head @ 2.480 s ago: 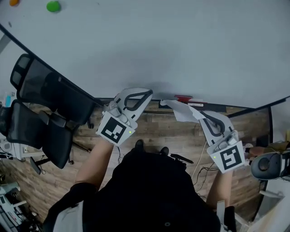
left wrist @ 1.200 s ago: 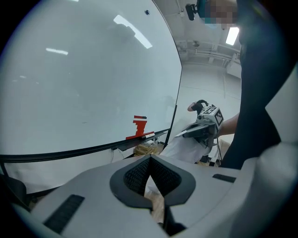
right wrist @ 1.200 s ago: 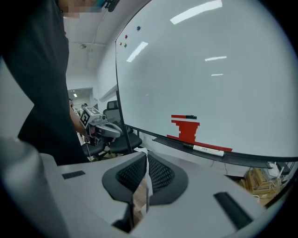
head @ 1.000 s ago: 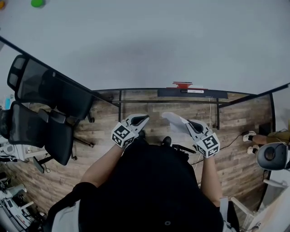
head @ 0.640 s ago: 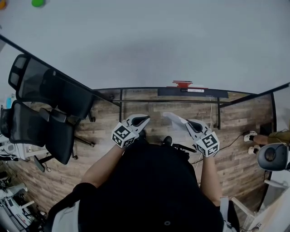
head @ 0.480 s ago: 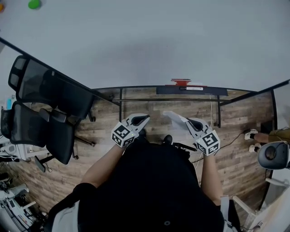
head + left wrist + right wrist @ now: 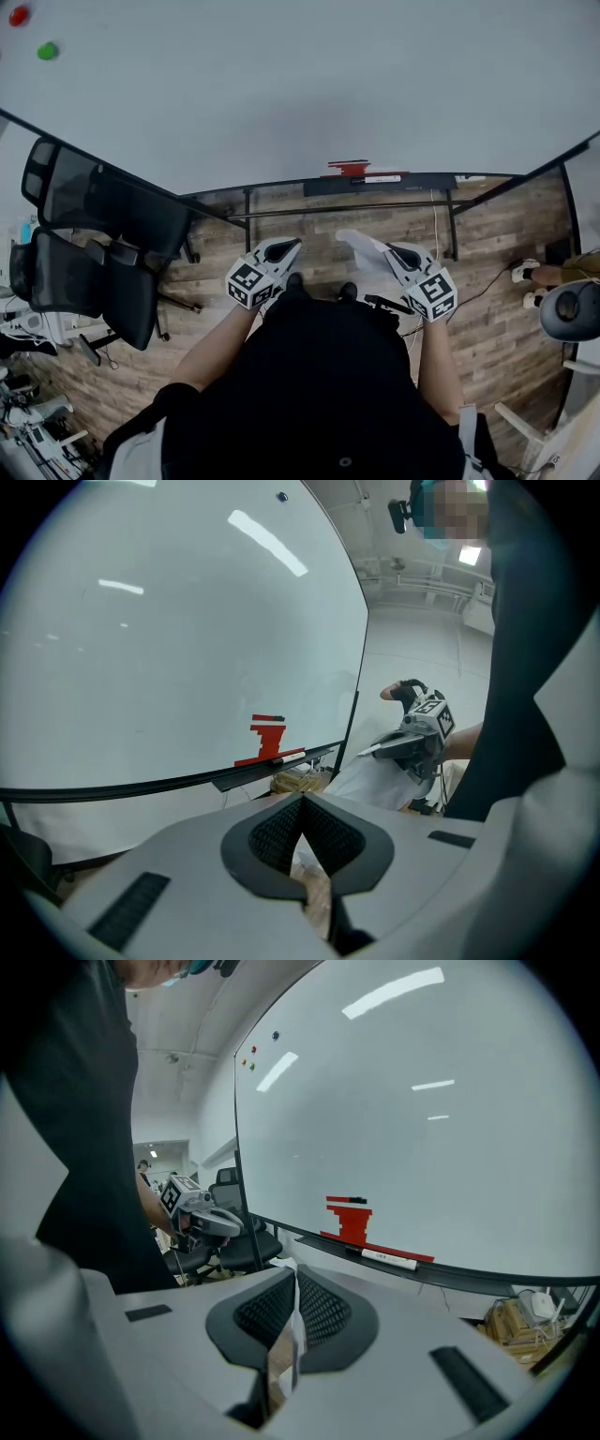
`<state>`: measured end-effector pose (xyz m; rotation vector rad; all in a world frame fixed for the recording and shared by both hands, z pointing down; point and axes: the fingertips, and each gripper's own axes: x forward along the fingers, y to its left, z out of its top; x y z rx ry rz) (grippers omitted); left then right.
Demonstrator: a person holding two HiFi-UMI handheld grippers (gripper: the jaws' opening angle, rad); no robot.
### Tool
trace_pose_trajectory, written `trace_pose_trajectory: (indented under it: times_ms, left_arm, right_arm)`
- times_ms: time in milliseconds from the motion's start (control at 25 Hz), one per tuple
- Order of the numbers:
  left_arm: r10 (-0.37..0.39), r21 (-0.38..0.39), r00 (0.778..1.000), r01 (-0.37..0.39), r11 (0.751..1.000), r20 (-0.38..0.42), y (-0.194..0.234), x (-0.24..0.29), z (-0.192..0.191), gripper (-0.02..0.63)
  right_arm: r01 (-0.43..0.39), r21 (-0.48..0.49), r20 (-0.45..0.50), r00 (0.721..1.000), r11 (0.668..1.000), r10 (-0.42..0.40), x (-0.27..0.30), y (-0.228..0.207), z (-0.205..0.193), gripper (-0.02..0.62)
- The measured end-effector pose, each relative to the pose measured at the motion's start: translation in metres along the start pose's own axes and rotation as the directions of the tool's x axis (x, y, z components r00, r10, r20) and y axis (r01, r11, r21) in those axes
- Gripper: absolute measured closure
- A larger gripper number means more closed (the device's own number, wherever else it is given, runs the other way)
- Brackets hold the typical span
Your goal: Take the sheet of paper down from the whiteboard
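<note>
Off the whiteboard, the sheet of paper sits right of centre, pinched by one edge in the right tool, so a jerk could slip it free, while the left tool is closed and empty.

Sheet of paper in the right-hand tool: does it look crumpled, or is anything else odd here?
The sheet of paper is bent and curled, pinched by one edge in the shut right gripper, away from the whiteboard. No tear shows. Nothing else stands out.
</note>
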<state>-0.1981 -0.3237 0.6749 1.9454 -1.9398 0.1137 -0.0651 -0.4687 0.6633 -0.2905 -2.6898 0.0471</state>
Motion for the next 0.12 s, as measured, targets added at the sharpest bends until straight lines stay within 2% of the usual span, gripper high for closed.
trace_pose_trajectory:
  times_ms: [120]
  left_arm:
    - [0.044,-0.022,0.999,-0.043,0.999,0.019,-0.014,0.014,-0.001,0.594]
  right_arm:
    - [-0.005,-0.018,0.012,1.0,1.0,0.005,-0.024,-0.01,0.0,0.575]
